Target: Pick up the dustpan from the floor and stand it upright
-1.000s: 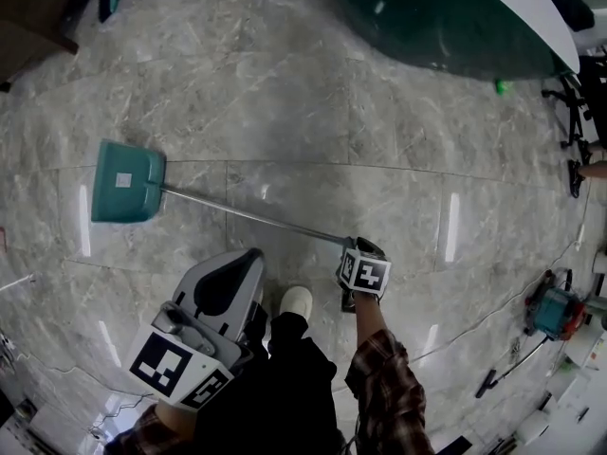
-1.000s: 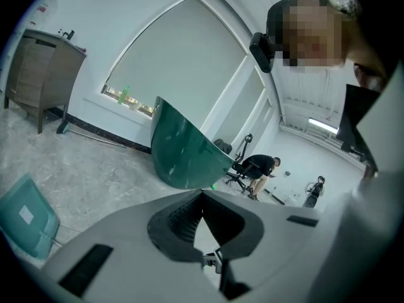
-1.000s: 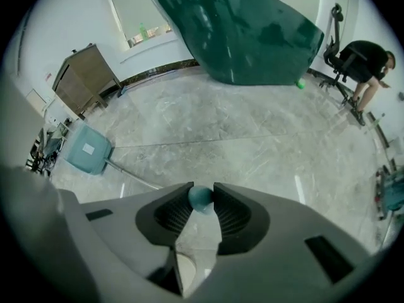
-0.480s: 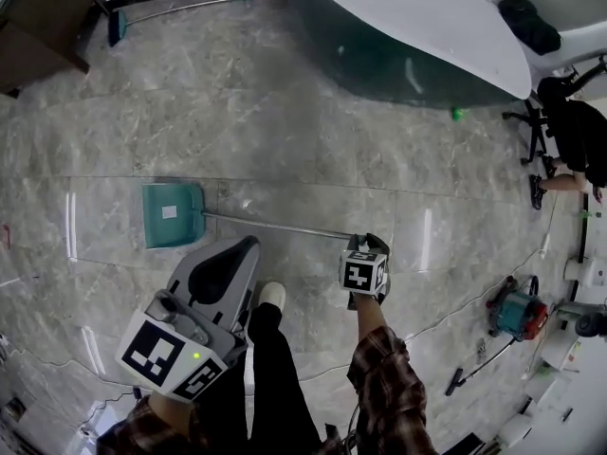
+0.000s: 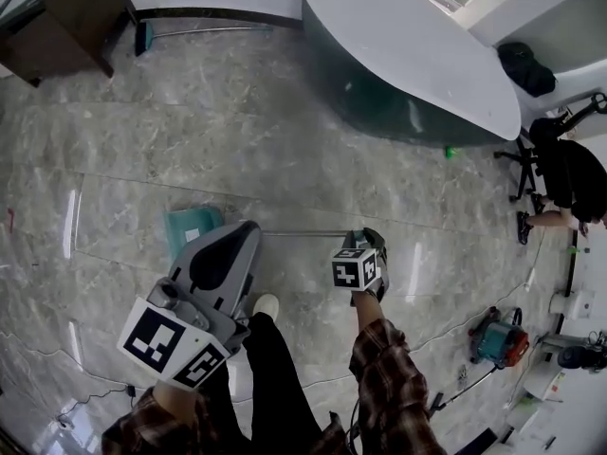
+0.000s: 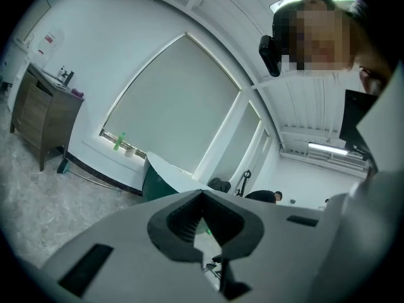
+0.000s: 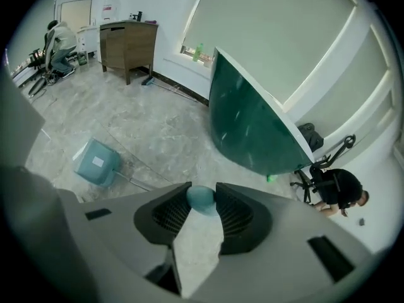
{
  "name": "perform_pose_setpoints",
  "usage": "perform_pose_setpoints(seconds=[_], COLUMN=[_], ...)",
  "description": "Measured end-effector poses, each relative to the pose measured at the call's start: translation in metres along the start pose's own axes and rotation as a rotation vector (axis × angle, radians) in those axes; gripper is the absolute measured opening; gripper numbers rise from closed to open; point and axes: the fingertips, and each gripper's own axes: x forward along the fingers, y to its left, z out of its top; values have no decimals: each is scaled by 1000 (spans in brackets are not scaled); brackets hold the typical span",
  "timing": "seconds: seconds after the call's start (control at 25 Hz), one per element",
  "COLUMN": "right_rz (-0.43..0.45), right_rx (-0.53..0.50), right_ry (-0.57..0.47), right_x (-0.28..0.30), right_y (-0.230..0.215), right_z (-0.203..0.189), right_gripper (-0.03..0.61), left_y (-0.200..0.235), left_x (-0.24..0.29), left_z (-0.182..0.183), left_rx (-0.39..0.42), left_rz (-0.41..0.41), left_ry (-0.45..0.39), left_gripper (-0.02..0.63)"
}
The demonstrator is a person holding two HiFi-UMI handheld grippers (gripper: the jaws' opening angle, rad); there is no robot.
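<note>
Dustpan (image 7: 96, 163): teal pan low on the left of the right gripper view, apparently resting on the grey marble floor (image 5: 237, 140). In the head view it lies left of centre, half covered by the left gripper.

Thin metal handle (image 5: 303, 233) runs from the pan rightward to the right gripper (image 5: 368, 245).

The handle's rounded teal end knob (image 7: 202, 199) sits between the right jaws at their tips, touching both pads. The jaws have just been opening. The pinch looks light, on the knob only.

Left gripper (image 6: 202, 196): jaws drawn together, nothing between them. It points out across the room, not at the dustpan.

Step in hand, as I judge it: tipping the dustpan up, handle end lifted, pan end down. Not upright yet.

To do it well:
- Firm up the pinch first. A round knob between loosening pads can slip out.
- Carry the knob up and over the pan, so the pan's edge acts as the pivot.
- Polished floor, so the pan may skid. Press down slightly along the handle.
- The left gripper could steady the rod midway.
- Let go only once it balances.

Surroundings: curved white-topped counter (image 5: 408, 55) upper right, wooden cabinet (image 5: 57, 17) upper left corner, seated person (image 5: 569, 173) at the right edge.
</note>
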Motion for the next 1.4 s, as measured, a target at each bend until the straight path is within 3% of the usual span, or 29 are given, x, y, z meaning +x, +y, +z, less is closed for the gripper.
perform_pose_setpoints(seconds=[0.52,0.92,1.12,1.4], right_rz=[-62,48,143,237], right_rx=[62,31,58,13], right_ry=[-181,-257,-287,-300], right_x=[-121,-201,-229,-247], right_y=[113,216,260,299], right_z=[86,139,157,179], right_gripper=[142,163,164,166], left_y=[61,92,98,98], left_x=[-166,-262,-290,-311], left_z=[56,99,103,101], left_rx=[6,-9,-27,-62], left_rz=[6,67,88,106], left_ry=[-20,-62,-72,-73], left_gripper=[9,9,9,9])
